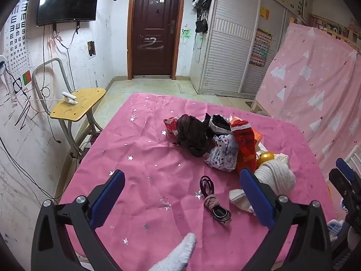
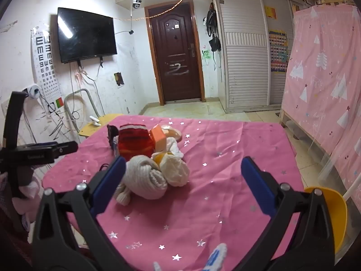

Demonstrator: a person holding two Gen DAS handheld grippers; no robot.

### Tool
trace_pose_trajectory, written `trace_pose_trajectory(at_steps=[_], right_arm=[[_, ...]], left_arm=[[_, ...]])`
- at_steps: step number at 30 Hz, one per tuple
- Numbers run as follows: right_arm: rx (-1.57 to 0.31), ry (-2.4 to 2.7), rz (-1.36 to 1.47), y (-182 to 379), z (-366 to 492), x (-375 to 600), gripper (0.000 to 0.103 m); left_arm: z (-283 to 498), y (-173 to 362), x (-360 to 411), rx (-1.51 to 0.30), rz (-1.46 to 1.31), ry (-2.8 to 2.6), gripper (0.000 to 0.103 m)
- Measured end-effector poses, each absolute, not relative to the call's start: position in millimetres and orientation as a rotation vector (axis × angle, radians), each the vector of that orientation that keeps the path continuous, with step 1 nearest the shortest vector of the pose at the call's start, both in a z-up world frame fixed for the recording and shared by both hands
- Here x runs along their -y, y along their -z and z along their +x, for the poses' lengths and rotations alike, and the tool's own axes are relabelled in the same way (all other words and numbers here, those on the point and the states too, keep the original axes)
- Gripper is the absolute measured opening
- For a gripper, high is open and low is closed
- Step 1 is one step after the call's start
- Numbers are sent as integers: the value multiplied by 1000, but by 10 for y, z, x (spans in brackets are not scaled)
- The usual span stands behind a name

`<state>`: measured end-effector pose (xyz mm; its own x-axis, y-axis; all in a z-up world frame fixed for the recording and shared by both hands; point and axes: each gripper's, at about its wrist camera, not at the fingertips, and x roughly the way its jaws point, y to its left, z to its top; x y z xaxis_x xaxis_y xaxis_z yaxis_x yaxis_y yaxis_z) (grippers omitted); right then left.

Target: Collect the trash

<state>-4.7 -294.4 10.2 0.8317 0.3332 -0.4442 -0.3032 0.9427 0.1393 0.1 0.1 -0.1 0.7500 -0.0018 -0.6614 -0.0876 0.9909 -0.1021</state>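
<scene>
A heap of items lies on the pink star-print tablecloth [image 1: 140, 149]: a crumpled black bag [image 1: 191, 135], a red snack wrapper [image 1: 170, 125], a white printed wrapper [image 1: 222, 155], a red knit item [image 1: 244, 142], a yellow ball [image 1: 266, 157] and a cream knit roll [image 1: 276, 176]. A coiled dark cable [image 1: 213, 199] lies nearer. My left gripper [image 1: 182, 181] is open and empty above the cable. My right gripper [image 2: 183, 169] is open and empty, with the cream knit roll [image 2: 144, 178] beside its left finger. The red knit item [image 2: 135, 142] and an orange box [image 2: 159, 140] lie behind.
A yellow chair [image 1: 76, 106] with a white clip stands left of the table. A yellow bowl-like bin [image 2: 331, 214] sits at the table's right edge. A pink curtain [image 1: 315, 83] hangs on the right. The right gripper [image 1: 347, 180] shows at the left view's right edge.
</scene>
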Motion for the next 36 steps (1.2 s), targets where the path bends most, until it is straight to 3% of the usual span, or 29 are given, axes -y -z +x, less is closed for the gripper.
trace_pose_trajectory(at_steps=[36], right_arm=[[-476, -323, 70, -169, -57, 3038, 98]], left_arm=[[-19, 7, 11, -730, -139, -33, 94]])
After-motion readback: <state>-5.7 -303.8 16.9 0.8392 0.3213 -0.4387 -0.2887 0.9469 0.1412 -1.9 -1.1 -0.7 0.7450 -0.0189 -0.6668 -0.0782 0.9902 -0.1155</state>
